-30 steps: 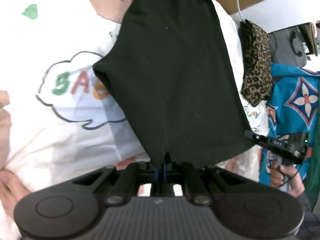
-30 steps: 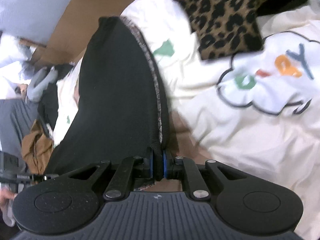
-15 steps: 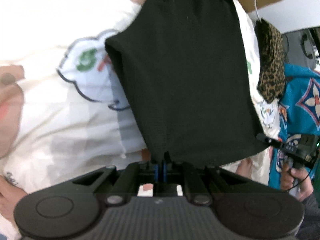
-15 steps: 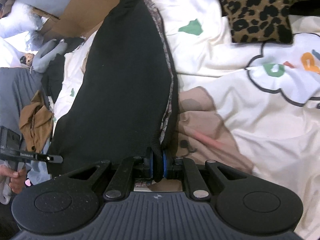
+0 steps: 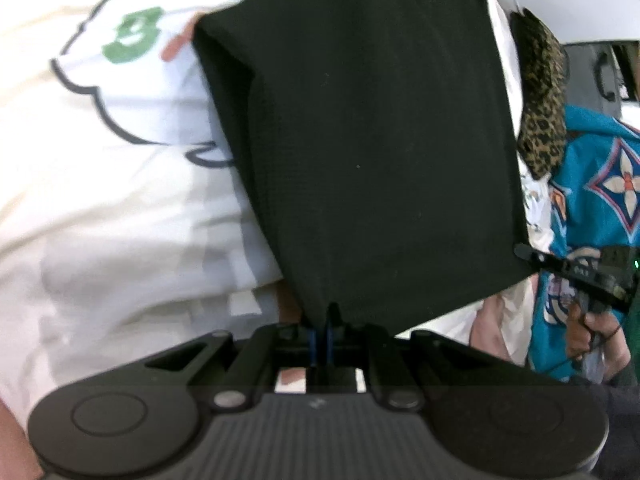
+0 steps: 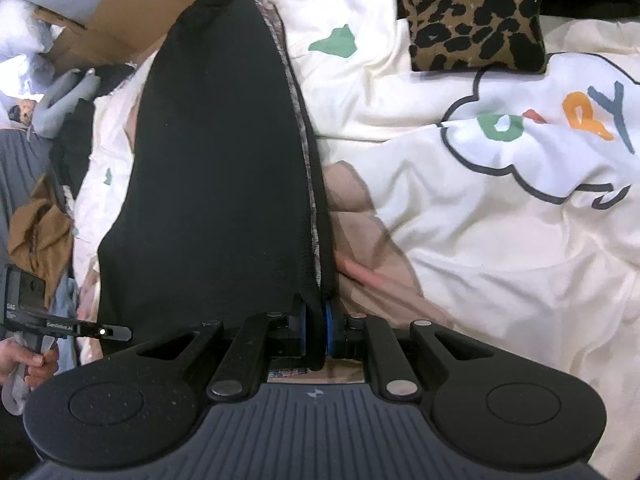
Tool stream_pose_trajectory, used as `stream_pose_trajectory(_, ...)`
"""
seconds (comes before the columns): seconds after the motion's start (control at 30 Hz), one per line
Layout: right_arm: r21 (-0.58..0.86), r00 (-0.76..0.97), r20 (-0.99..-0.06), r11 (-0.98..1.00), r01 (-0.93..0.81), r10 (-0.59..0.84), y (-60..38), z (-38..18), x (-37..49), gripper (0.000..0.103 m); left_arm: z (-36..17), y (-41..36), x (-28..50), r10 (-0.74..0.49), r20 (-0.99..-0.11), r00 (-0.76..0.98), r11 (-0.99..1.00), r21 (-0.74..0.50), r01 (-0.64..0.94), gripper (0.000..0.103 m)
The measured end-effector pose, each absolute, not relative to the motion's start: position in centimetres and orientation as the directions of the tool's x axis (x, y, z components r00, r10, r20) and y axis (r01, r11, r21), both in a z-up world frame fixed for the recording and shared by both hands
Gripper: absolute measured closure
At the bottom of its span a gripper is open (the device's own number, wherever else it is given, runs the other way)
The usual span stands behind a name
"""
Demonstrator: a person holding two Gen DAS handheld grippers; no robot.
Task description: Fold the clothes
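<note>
A black garment (image 5: 368,140) hangs stretched above a cream bed cover. My left gripper (image 5: 321,334) is shut on one bottom corner of it. My right gripper (image 6: 316,330) is shut on the other corner, where a grey patterned hem (image 6: 306,168) runs along the black garment (image 6: 216,184). The right gripper also shows at the garment's far corner in the left wrist view (image 5: 576,272), and the left gripper shows at the left edge of the right wrist view (image 6: 68,328).
The cream bed cover (image 6: 500,240) has a cloud print with coloured letters (image 6: 560,120). A folded leopard-print piece (image 6: 476,12) lies at its far edge. A teal patterned cloth (image 5: 600,184) is at the right. Cardboard (image 6: 116,12) and a clothes pile (image 6: 40,232) lie at the left.
Both grippers have carried the stretched black garment along over the bed cover; the cloud print has slid up and nearer in the left wrist view. Both grips are unchanged.
</note>
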State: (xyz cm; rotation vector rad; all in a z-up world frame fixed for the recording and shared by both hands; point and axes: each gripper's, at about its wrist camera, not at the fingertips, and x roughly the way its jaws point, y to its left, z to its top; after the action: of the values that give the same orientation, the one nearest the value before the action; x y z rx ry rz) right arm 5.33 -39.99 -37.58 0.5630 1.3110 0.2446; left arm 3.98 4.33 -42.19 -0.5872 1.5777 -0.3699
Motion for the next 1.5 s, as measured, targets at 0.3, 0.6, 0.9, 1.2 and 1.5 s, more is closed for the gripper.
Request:
stream_pose_trajectory(0.3, 0.439, 0.223, -0.886, 0.889, 0.127, 0.406, -39.0, -37.8, 5.9, 0.08, -43.8, 4.1, 3.6, -0.655, -0.756, 0.011, 0.755, -0.655, -0.043, 0.062)
stream_pose_trajectory(0.6, 0.388, 0.231, -0.902, 0.92, 0.061, 0.366, -38.0, -38.5, 7.9, 0.056, -44.4, 6.7, 3.2, -0.733, -0.671, 0.108, 0.656, -0.74, -0.147, 0.053)
stream_pose_trajectory(0.9, 0.411, 0.184, -0.895, 0.911, -0.01, 0.406, -37.7, -39.3, 8.8, 0.052, -46.4, 6.0, 3.0, -0.81, -0.561, 0.172, 0.533, -0.826, -0.183, 0.054)
stream_pose_trajectory(1.2, 0.44, 0.205, -0.88, 0.898, 0.014, 0.429, -37.9, -39.3, 8.2, 0.095, -47.5, 3.9, 3.6, -0.828, -0.556, 0.076, 0.534, -0.823, -0.195, 0.096)
stream_pose_trajectory(1.5, 0.49, 0.238, -0.849, 0.872, 0.017, 0.472, -38.5, -37.1, 6.8, 0.098, -43.8, 4.0, 3.5, -0.847, -0.525, 0.082, 0.505, -0.844, -0.182, 0.098)
